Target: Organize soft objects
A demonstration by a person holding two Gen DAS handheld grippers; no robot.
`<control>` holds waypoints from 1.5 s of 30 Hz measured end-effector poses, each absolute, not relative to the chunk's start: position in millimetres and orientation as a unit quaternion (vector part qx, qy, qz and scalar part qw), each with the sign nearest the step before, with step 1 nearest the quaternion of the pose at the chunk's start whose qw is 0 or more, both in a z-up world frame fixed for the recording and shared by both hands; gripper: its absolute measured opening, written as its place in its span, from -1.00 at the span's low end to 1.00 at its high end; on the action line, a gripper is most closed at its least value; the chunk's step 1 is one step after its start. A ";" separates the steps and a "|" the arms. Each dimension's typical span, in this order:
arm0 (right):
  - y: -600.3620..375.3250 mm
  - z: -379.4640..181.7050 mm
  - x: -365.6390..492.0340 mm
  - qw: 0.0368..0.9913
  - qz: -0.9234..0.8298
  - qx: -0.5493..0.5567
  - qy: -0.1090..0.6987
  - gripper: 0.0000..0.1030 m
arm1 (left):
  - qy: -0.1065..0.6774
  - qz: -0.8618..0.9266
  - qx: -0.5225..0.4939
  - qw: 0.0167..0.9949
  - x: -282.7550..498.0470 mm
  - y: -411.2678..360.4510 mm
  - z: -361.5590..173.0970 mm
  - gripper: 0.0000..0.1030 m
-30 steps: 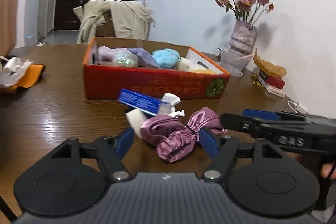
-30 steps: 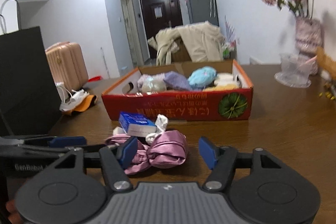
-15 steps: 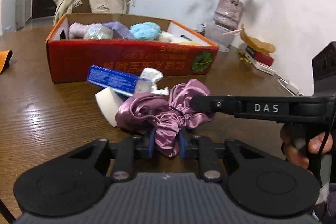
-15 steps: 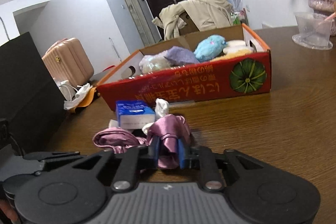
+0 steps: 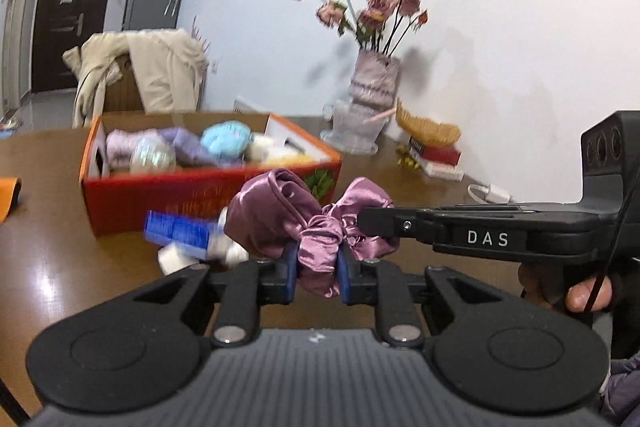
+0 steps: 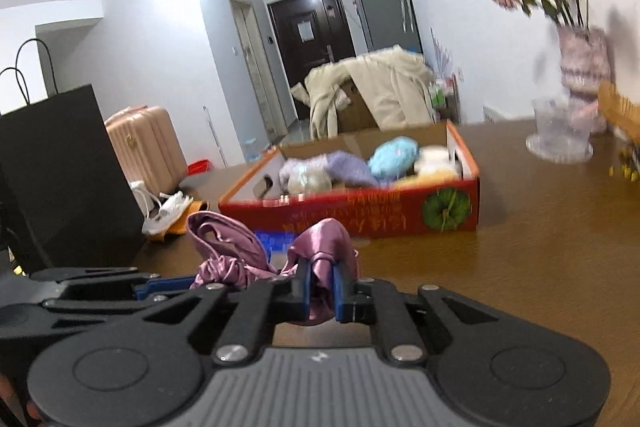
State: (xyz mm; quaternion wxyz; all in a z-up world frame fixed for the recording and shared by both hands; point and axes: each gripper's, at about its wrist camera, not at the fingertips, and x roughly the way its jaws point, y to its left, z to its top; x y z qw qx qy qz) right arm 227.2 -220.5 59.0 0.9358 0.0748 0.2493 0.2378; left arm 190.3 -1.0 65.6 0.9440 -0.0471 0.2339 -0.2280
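Note:
A shiny purple satin cloth [image 5: 280,215] hangs bunched above the brown table, held at two places. My left gripper [image 5: 317,269] is shut on its gathered middle. My right gripper [image 6: 321,289] is shut on the cloth's [image 6: 324,247] other end; in the left wrist view it reaches in from the right as a black arm [image 5: 472,233] whose tip touches the cloth. Behind stands the red cardboard box [image 5: 120,203] [image 6: 400,219] holding several soft items, among them a light blue ball [image 5: 226,139] and lilac pieces [image 6: 344,167].
A blue-and-white pack [image 5: 180,229] and a white block [image 5: 174,259] lie on the table before the box. A vase of dried roses [image 5: 372,99], a clear cup [image 6: 558,131] and books [image 5: 436,157] stand at the right wall. A black paper bag [image 6: 60,179] stands left.
Both grippers closed on the purple cloth, which lay on the table a second ago, and lifted it clear of the tabletop. The blue pack and white block stayed down.

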 end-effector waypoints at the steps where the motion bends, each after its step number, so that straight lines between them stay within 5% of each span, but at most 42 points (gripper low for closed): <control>1: -220.3 66.7 233.8 0.938 0.240 0.071 0.240 -0.80 | 0.227 -0.229 -0.046 0.945 199.7 0.0 73.2 -0.63; 9: -207.7 93.9 369.1 0.927 0.263 0.095 0.251 -0.80 | 0.252 -0.215 -0.089 0.939 340.8 24.0 106.2 -0.64; 14: -194.3 55.1 456.1 0.902 0.248 0.116 0.335 -0.80 | 0.324 -0.176 -0.096 0.925 419.1 27.9 70.7 -0.65; 18: -181.0 39.0 463.3 0.919 0.202 0.025 0.337 -0.80 | 0.373 -0.168 -0.071 0.910 438.0 17.3 35.7 -0.64; 20: -176.0 36.5 462.0 0.912 0.221 0.017 0.346 -0.80 | 0.371 -0.164 -0.076 0.911 435.2 24.3 30.7 -0.58; 23: -161.8 32.1 458.9 0.897 0.245 -0.021 0.367 -0.80 | 0.348 -0.178 -0.105 0.915 417.6 47.9 34.4 -0.13; 31: -174.3 42.1 478.4 0.874 0.248 0.038 0.416 -0.44 | 0.310 -0.150 -0.101 0.933 376.9 66.3 62.0 -0.10; 33: -183.9 56.5 467.8 0.881 0.245 0.056 0.400 -0.26 | 0.304 -0.141 -0.096 0.937 368.0 67.9 70.3 -0.10; 40: -220.7 134.6 390.1 0.931 0.218 0.045 0.291 -0.13 | 0.241 -0.127 -0.068 0.960 310.7 62.6 123.1 0.09; 45: -233.2 160.5 315.8 0.956 0.202 0.019 0.212 0.23 | 0.183 -0.093 -0.023 0.978 247.0 44.3 136.6 0.68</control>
